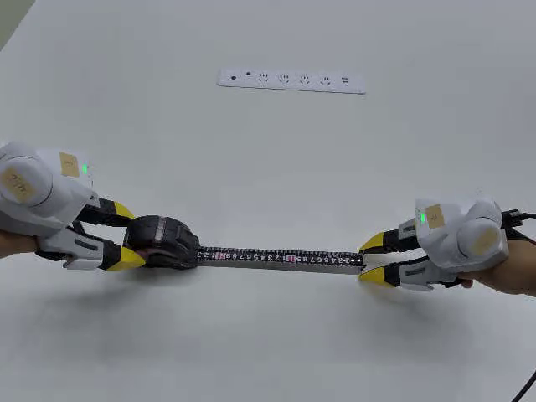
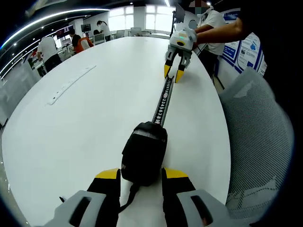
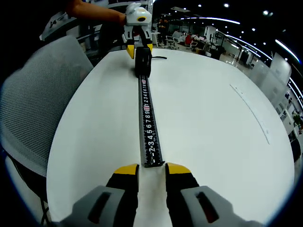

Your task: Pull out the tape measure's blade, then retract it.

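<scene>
My left gripper (image 1: pixel 130 234) clamped the tape measure case (image 1: pixel 163 241), lower left; blade (image 1: pixel 280 257) lay drawn out to my right gripper (image 1: pixel 370 260), lower right; couldn't tell if those jaws pinched it; case looked rigid, blade thin and springy; best held at its tip.

Matt tape measure (image 1: pixel 163 241), smooth table (image 1: pixel 251 167)

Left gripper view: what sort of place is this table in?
Probably an open-plan office or lab: a large white table, a mesh chair beside it, and people in the background under long ceiling light strips.
</scene>
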